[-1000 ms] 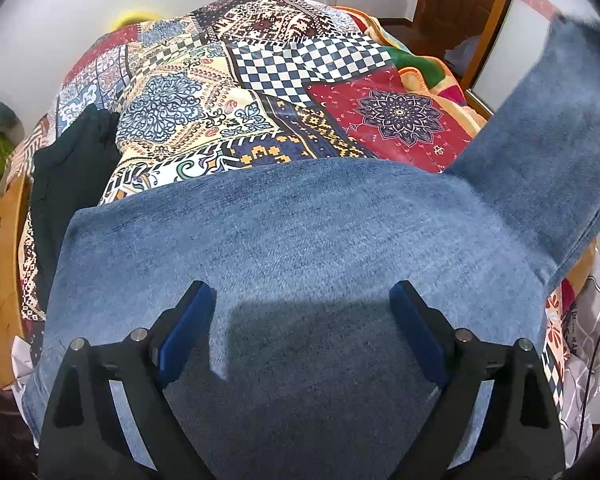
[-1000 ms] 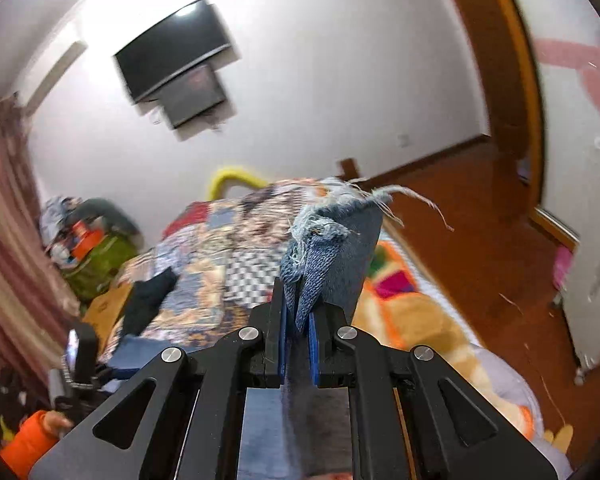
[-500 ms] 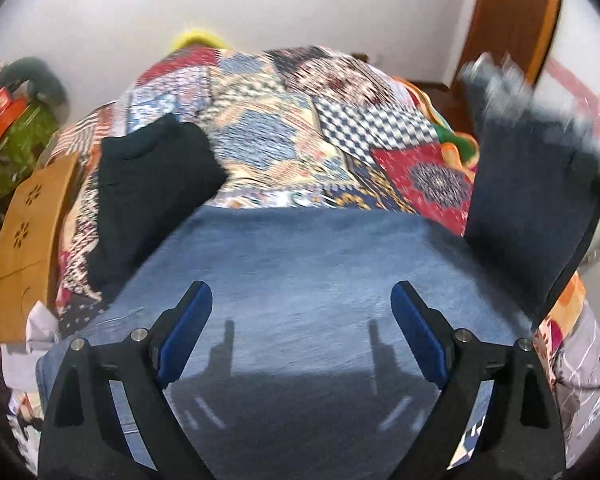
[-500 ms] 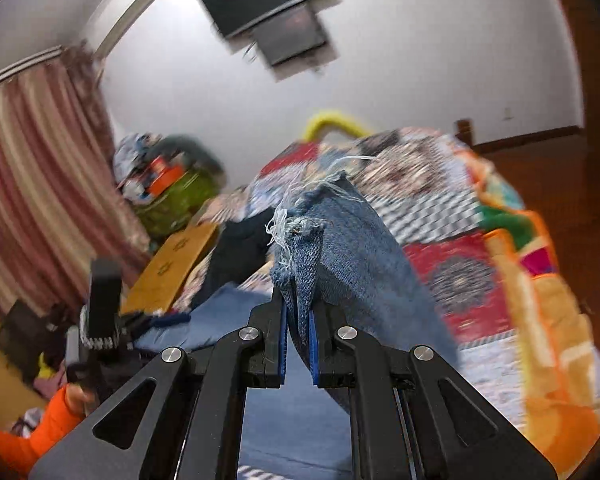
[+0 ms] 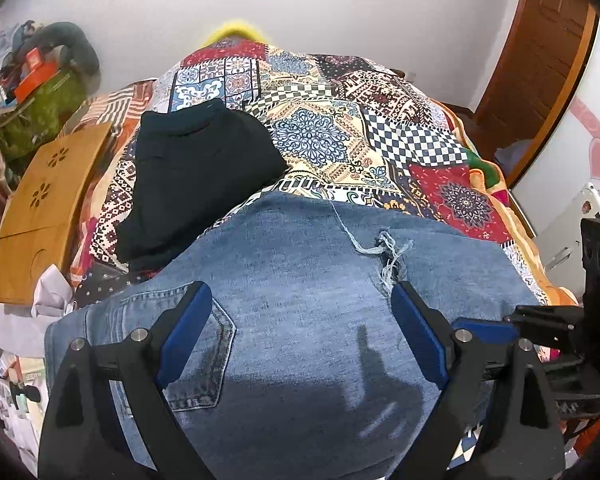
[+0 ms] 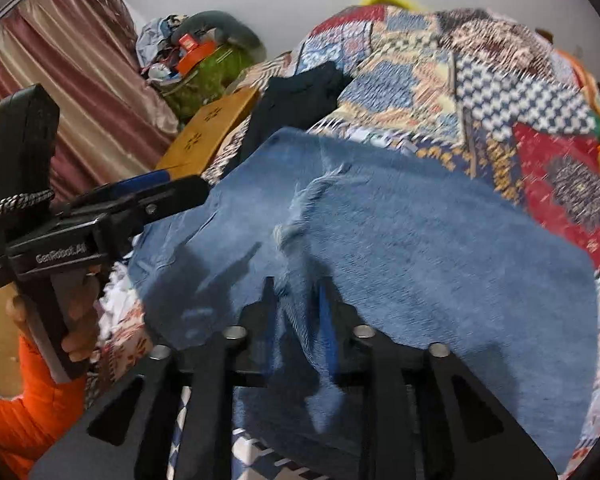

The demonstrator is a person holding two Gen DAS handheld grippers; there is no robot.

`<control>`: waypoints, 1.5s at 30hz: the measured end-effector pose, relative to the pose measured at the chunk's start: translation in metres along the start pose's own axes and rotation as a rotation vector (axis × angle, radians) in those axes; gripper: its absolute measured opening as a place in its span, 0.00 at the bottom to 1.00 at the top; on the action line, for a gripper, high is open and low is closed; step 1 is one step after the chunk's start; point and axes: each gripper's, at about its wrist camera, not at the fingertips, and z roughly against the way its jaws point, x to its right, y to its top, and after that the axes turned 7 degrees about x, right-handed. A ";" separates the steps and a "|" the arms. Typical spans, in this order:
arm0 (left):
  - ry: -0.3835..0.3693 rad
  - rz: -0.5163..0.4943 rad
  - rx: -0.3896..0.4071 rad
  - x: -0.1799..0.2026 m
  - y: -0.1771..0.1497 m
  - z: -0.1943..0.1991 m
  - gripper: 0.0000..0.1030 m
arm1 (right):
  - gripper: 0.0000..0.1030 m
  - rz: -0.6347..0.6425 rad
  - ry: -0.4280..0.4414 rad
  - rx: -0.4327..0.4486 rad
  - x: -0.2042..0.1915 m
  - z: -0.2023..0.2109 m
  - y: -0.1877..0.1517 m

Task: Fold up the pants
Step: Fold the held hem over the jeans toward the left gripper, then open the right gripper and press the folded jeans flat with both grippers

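The blue jeans (image 5: 300, 280) lie folded over on the patchwork bedspread (image 5: 320, 136), the frayed leg hem (image 5: 388, 252) resting on top near the back pocket (image 5: 204, 360). My left gripper (image 5: 300, 328) is open and empty, hovering just above the denim. In the right wrist view the jeans (image 6: 420, 248) fill the middle, and my right gripper (image 6: 298, 312) has its fingers slightly apart with the frayed hem (image 6: 304, 208) lying loose between them. The left gripper (image 6: 168, 188) shows at the left, held by a hand in an orange sleeve.
A folded black garment (image 5: 196, 168) lies on the bed beyond the jeans. A wooden board (image 5: 40, 208) sits at the bed's left edge, with a green bag (image 5: 36, 116) of clutter behind. A wooden door (image 5: 540, 60) is at the right.
My right gripper carried the raised leg over and down onto the waist part, then opened its fingers a little. The left gripper stayed open above the denim.
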 end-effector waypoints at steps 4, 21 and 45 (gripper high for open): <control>-0.006 -0.011 -0.006 0.007 0.004 -0.003 0.89 | 0.44 0.010 0.038 -0.012 -0.006 0.007 0.001; -0.044 -0.214 -0.069 0.095 0.031 -0.052 0.89 | 0.56 -0.021 -0.288 0.161 0.077 0.112 0.015; 0.035 -0.341 -0.107 0.092 -0.024 -0.056 0.93 | 0.63 -0.025 -0.322 0.021 0.103 0.082 -0.045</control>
